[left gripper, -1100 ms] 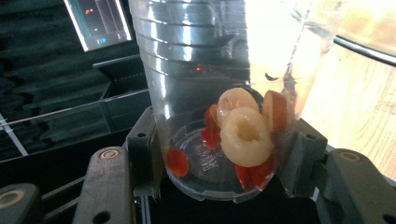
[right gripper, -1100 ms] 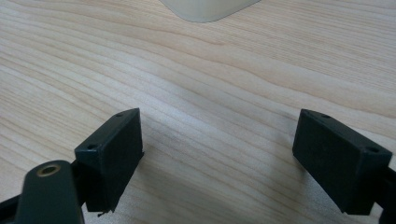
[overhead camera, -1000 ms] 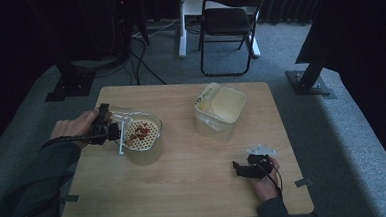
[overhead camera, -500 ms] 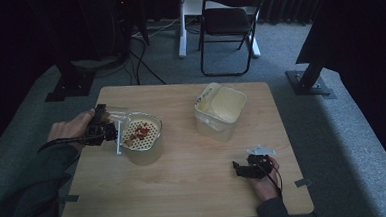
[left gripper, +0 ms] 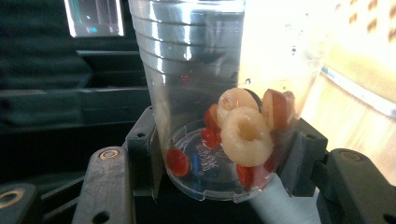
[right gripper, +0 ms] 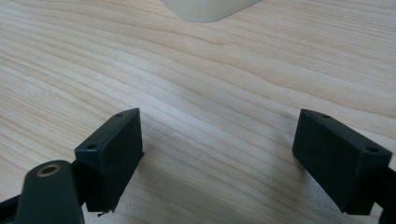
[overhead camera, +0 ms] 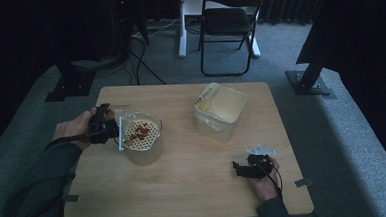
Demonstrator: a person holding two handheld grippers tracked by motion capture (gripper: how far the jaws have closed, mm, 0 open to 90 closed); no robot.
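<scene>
Wooden table [overhead camera: 185,189] bears a cream tub [overhead camera: 221,112] beside the strainer [overhead camera: 141,136].

Dim room, glare through cup [left gripper: 196,93]

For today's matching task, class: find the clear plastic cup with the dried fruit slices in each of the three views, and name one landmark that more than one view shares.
High view: the clear plastic cup lies tipped at the left gripper, its mouth at the strainer, left of centre.
Left gripper view: the cup sits centre frame, clamped at its base between the jaws, fruit slices inside.
Right gripper view: not in it.
Shared landmark: the wooden table.
</scene>
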